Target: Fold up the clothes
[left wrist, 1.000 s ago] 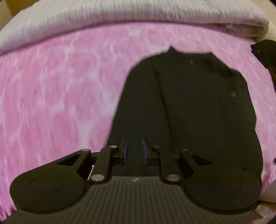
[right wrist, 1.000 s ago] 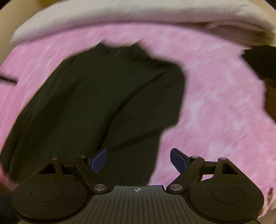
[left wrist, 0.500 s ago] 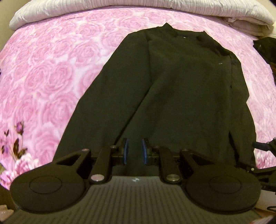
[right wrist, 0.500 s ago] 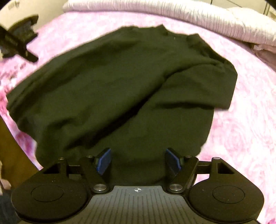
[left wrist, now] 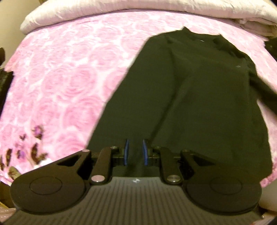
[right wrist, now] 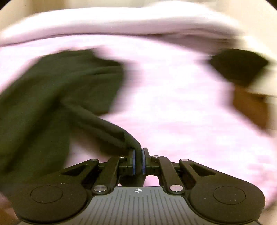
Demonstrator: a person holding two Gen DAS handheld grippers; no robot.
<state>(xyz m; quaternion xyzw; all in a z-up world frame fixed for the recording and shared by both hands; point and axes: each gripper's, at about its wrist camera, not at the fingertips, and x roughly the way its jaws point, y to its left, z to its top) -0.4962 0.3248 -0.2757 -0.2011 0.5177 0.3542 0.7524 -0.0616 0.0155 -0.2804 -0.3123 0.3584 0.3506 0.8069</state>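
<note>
A black long-sleeved shirt (left wrist: 199,90) lies spread on the pink rose-patterned bedspread (left wrist: 60,77), collar at the far end. My left gripper (left wrist: 135,152) sits at the shirt's near hem, its blue pads drawn close with dark cloth between them. In the blurred right wrist view the shirt (right wrist: 43,97) fills the left side. A stretched strip of its cloth runs into my right gripper (right wrist: 138,159), which is shut on that fold above the bedspread (right wrist: 173,112).
A folded pale quilt (left wrist: 121,10) lies along the far edge of the bed, also seen as the quilt (right wrist: 121,20). Another dark garment (right wrist: 238,64) rests at the far right beside a brown object (right wrist: 249,107). A dark object (left wrist: 4,83) stands at the left edge.
My right gripper went from open above the shirt to shut on a fold of it and swung right, dragging cloth along. The left gripper stayed at the hem, its pads unchanged.
</note>
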